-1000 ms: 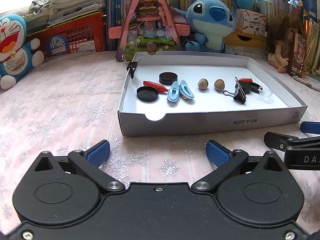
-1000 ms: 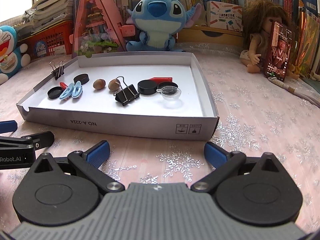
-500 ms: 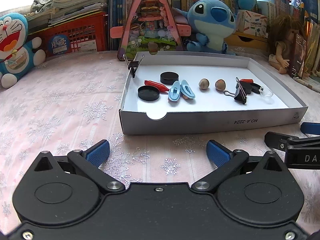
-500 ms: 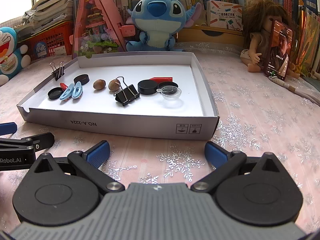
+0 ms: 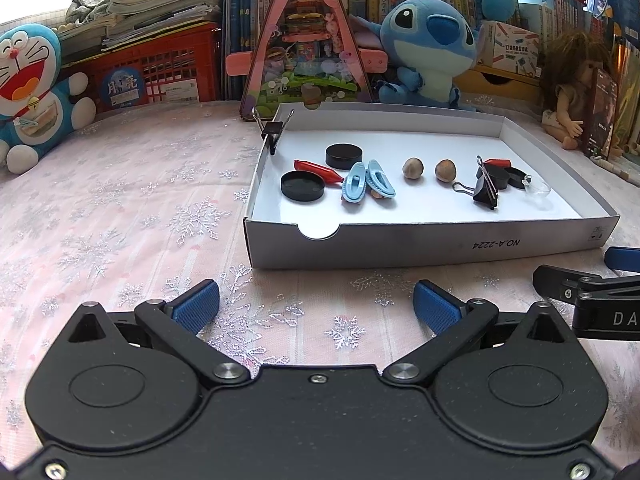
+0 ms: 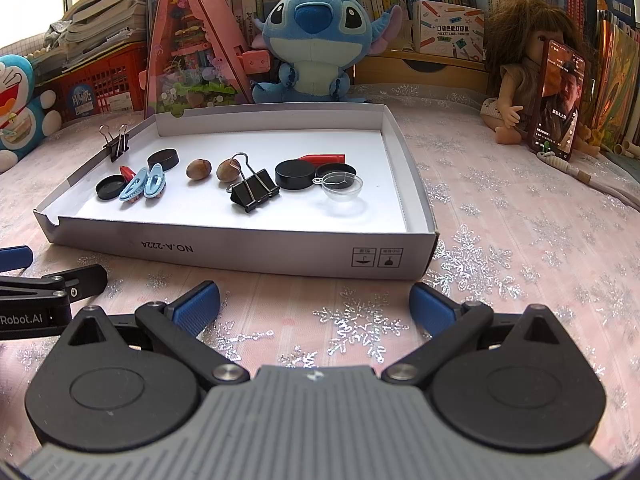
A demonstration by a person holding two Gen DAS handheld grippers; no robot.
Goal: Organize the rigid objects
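A shallow white cardboard tray [image 5: 440, 242] [image 6: 248, 244] lies on the pink snowflake tablecloth. Inside it are black round lids [image 5: 302, 186] [image 6: 294, 174], two light blue clips [image 5: 366, 180] [image 6: 145, 181], two brown nuts [image 5: 413, 168] [image 6: 199, 169], a large black binder clip [image 5: 485, 190] [image 6: 256, 190], a red piece [image 5: 318, 170] [image 6: 322, 158] and a clear half-dome [image 6: 343, 186]. A small binder clip [image 5: 273, 130] [image 6: 117, 145] grips the tray's left wall. My left gripper [image 5: 316, 306] and right gripper [image 6: 314, 304] both stand open and empty, just in front of the tray's near wall.
At the back stand a Stitch plush [image 6: 316, 40], a Doraemon plush [image 5: 28, 92], a pink triangular toy house [image 5: 304, 40], a red crate [image 5: 160, 76] and books. A doll [image 6: 520, 80] holding a phone [image 6: 558, 100] sits at the right.
Both views have barely shifted; the tray and its contents stay put, and both grippers remain open.
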